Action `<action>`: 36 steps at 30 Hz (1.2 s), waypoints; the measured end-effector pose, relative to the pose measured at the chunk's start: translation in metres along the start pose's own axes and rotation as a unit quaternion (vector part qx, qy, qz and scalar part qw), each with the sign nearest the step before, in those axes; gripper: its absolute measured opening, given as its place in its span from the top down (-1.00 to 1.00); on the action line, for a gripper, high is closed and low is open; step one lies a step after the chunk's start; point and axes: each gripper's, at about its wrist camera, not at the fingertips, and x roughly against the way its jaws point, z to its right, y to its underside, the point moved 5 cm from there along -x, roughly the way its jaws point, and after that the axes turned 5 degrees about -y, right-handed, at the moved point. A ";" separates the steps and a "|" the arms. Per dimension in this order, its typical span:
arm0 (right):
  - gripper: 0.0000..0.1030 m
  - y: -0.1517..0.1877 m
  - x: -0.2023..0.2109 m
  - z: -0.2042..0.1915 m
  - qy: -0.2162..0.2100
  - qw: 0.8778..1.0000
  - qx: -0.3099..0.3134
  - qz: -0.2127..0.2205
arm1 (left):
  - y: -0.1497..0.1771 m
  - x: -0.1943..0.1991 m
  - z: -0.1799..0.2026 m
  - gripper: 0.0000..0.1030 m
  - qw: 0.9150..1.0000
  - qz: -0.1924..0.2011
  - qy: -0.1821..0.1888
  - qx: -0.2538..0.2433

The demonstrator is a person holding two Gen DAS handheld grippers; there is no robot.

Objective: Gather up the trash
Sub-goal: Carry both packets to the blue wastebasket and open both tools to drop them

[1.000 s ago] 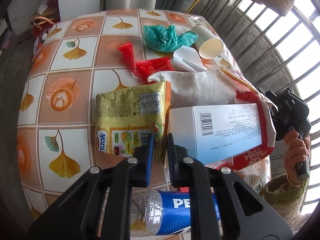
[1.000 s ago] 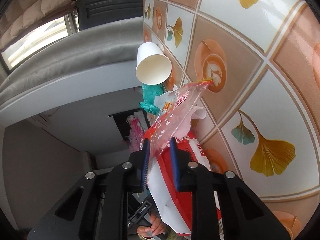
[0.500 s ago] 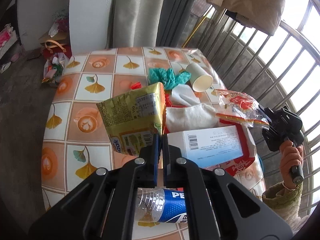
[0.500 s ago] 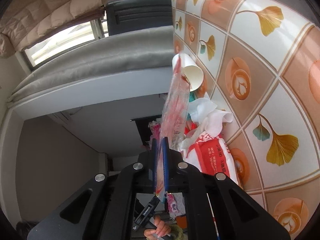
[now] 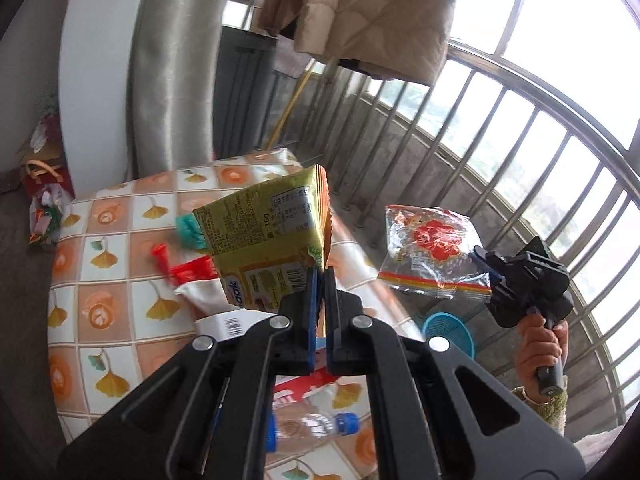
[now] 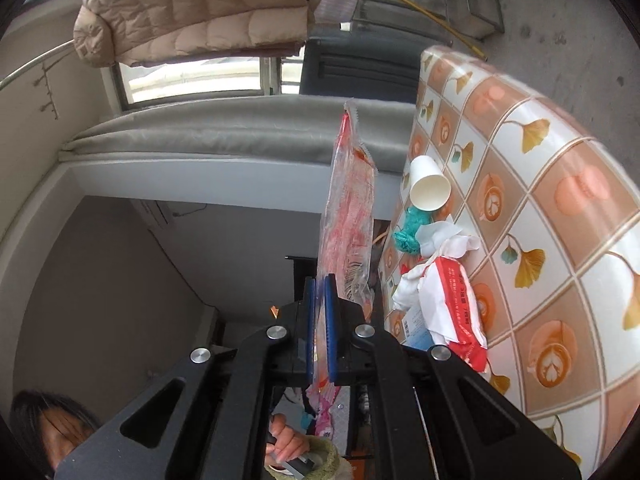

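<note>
My left gripper is shut on a yellow-green snack packet and holds it well above the table. My right gripper is shut on a clear red-printed plastic wrapper, held off the table's edge; wrapper and right gripper also show in the left wrist view. On the table lie a paper cup, a teal crumpled bag, white tissue, a red-and-white bag, red wrappers, a white box and a plastic bottle.
A blue basket stands on the floor beyond the table, below the right gripper. A metal railing runs along the right. A curtain and a hanging padded coat are behind the table. Bags lie on the floor at left.
Both grippers have lifted their catches up and away from the table. The left went from nearly closed around the packet's edge to shut and raised it. The right carried the wrapper off the edge.
</note>
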 end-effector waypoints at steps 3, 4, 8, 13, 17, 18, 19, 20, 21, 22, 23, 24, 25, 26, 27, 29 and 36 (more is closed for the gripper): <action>0.90 0.009 0.051 -0.009 0.020 0.999 0.022 0.036 | -0.002 -0.018 0.049 0.97 0.998 -0.019 0.054 -0.026; 0.90 0.011 0.070 -0.010 0.030 0.998 0.026 0.050 | -0.002 -0.029 0.069 0.97 0.996 -0.032 0.074 -0.035; 0.90 0.018 0.142 -0.007 0.080 0.990 0.039 0.110 | 0.008 -0.076 0.138 0.97 0.982 -0.099 0.155 -0.051; 0.90 0.020 0.220 0.010 0.167 0.967 0.039 0.189 | 0.035 -0.150 0.234 0.97 0.954 -0.189 0.219 -0.078; 0.90 0.012 0.271 0.040 0.248 0.936 0.024 0.249 | 0.068 -0.214 0.308 0.96 0.929 -0.260 0.242 -0.105; 0.90 0.008 0.283 0.049 0.259 0.930 0.014 0.261 | 0.079 -0.233 0.327 0.96 0.923 -0.277 0.243 -0.115; 0.90 0.004 0.292 0.059 0.267 0.925 0.006 0.272 | 0.090 -0.249 0.341 0.96 0.918 -0.292 0.241 -0.121; 0.90 0.000 0.304 0.070 0.277 0.918 -0.007 0.284 | 0.102 -0.262 0.353 0.96 0.912 -0.306 0.241 -0.126; 0.90 -0.005 0.313 0.081 0.283 0.913 -0.018 0.293 | 0.114 -0.281 0.366 0.96 0.906 -0.324 0.240 -0.127; 0.90 -0.010 0.322 0.091 0.288 0.909 -0.026 0.301 | 0.125 -0.297 0.375 0.96 0.902 -0.339 0.235 -0.124; 0.90 -0.014 0.331 0.102 0.296 0.903 -0.035 0.310 | 0.134 -0.311 0.383 0.96 0.898 -0.353 0.235 -0.121; 0.90 -0.019 0.340 0.113 0.305 0.897 -0.046 0.317 | 0.142 -0.326 0.392 0.96 0.892 -0.368 0.236 -0.118; 0.90 -0.025 0.348 0.123 0.310 0.893 -0.055 0.323 | 0.152 -0.341 0.401 0.96 0.887 -0.380 0.234 -0.119; 0.90 -0.030 0.356 0.132 0.315 0.888 -0.063 0.329 | 0.160 -0.354 0.409 0.96 0.884 -0.388 0.229 -0.122; 0.90 -0.037 0.365 0.143 0.323 0.882 -0.072 0.336 | 0.167 -0.365 0.415 0.96 0.881 -0.395 0.229 -0.125; 0.90 -0.045 0.380 0.160 0.332 0.874 -0.081 0.345 | 0.180 -0.388 0.433 0.94 0.875 -0.406 0.226 -0.134; 0.35 -0.075 0.419 0.220 0.387 0.839 -0.119 0.363 | 0.220 -0.449 0.474 0.51 0.872 -0.419 0.196 -0.159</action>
